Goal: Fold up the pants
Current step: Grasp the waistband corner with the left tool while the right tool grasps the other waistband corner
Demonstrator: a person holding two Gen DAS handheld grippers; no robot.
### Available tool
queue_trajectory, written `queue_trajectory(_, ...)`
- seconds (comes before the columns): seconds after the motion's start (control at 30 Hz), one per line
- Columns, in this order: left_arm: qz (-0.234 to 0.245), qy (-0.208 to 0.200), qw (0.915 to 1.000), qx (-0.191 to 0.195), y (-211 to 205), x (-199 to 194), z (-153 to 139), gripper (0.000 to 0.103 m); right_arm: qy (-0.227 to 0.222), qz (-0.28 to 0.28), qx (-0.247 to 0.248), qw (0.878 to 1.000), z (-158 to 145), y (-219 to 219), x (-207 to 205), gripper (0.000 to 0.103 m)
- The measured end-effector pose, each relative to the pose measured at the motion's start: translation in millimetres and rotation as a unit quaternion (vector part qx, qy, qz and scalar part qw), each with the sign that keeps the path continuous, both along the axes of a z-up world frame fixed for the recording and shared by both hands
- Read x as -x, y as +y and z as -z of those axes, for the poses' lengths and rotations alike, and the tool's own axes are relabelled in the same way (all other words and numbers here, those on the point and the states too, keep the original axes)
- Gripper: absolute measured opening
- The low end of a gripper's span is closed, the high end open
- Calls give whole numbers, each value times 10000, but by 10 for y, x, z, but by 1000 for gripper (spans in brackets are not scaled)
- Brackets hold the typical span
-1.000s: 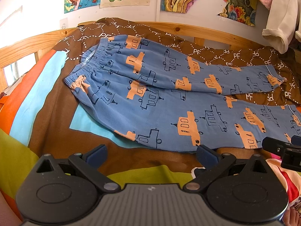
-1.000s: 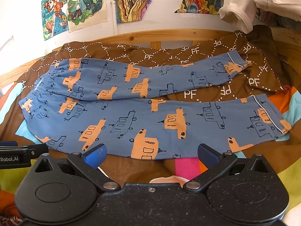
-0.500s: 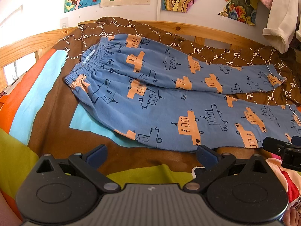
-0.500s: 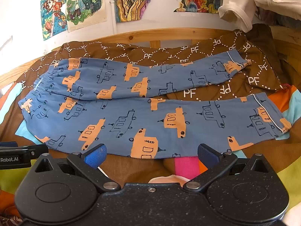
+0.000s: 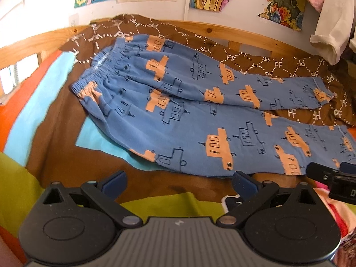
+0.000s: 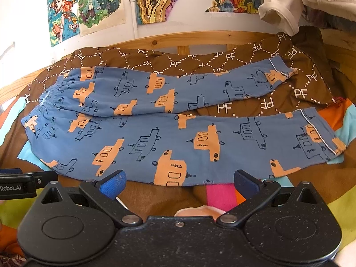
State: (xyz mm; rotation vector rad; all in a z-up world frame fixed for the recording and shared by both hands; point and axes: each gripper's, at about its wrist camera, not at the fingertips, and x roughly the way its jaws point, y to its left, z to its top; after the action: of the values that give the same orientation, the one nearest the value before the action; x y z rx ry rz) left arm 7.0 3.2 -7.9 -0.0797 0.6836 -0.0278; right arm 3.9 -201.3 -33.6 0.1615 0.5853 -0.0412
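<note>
The right wrist view takes in the whole pants (image 6: 169, 133): blue, printed with orange and outlined cars, lying flat and unfolded on the bed with the waistband (image 6: 47, 99) at the left and both legs running to the right. The far leg angles away so its cuff (image 6: 281, 72) sits well apart from the near cuff (image 6: 322, 138), and brown "PF" bedding (image 6: 242, 105) shows in the wedge between them. The left wrist view shows the same pants (image 5: 178, 115) from nearer the waist end; there the gathered waistband (image 5: 95, 73) is plain, but the near cuff runs out past the right edge. That view alone shows the light blue and orange stripes of the cover (image 5: 40, 102) left of the waist. The right view alone shows a pink patch (image 6: 219, 194) on the cover just below the near leg's hem. The right gripper (image 6: 179, 180) hangs just short of that hem, its blue-padded fingers (image 6: 112, 183) spread wide and holding nothing. The left gripper (image 5: 179, 181) sits likewise before the near edge of the pants, fingers (image 5: 114, 182) spread and empty. Each view catches the other gripper at its edge: the right one at the left view's right side (image 5: 331, 178), the left one at the right view's left side (image 6: 24, 183). Behind the bed run a wooden rail (image 6: 200, 39) and a wall with drawings (image 6: 100, 2); a white garment (image 6: 282, 6) hangs at upper right.
</note>
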Motion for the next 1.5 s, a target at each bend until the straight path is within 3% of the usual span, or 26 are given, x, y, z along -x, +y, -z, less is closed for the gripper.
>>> queue_trajectory(0.23,130,-130,9991,382,65,-256,-219,103,-190,-664,306,9971,-254,-128,-366,102)
queue_trajectory(0.53,271,-638,9968,-393,187,-1013,-767,103,-140,-1262,161,9918,-721,-517,-1191,102)
queue_trajectory(0.63,472,-353,9957,-712,230,-1382,-932,103,-173,-1693,170,9853,-1000,-612,-1550,102)
queue_trajectory(0.77,714,236,9899,-1203,273,-1872,-1128,103,-213,-2788,566,9584,-1458,-595,-2060,102)
queue_trajectory(0.9,915,-77,9815,-1681,247,-2188,-1401,103,225,-3598,911,9283,-1878,-458,-2584,102)
queue_trajectory(0.97,1063,-258,9758,-1896,219,-2344,-1476,103,305,-3887,1426,9097,-1971,-319,-2768,102)
queue_trajectory(1.07,1237,-256,9686,-2142,209,-2621,-1456,103,531,-4088,2289,8819,-1806,-84,-3050,102)
queue_trajectory(1.13,1353,-77,9644,-2269,195,-2821,-1379,103,524,-4220,2455,8711,-1602,-2,-3205,101)
queue_trajectory(1.23,1729,67,9502,-2591,199,-3068,-1237,103,430,-4180,2417,8746,-1236,55,-3399,92)
queue_trajectory(1.3,1961,48,9425,-2706,218,-3171,-1164,100,714,-4262,2317,8715,-1003,68,-3558,85)
queue_trajectory(1.37,2157,144,9387,-2685,256,-3254,-1116,96,933,-4416,2170,8655,-841,55,-3718,76)
queue_trajectory(1.5,2381,470,9362,-2541,367,-3406,-1016,89,1109,-4751,1765,8549,-701,10,-3937,71)
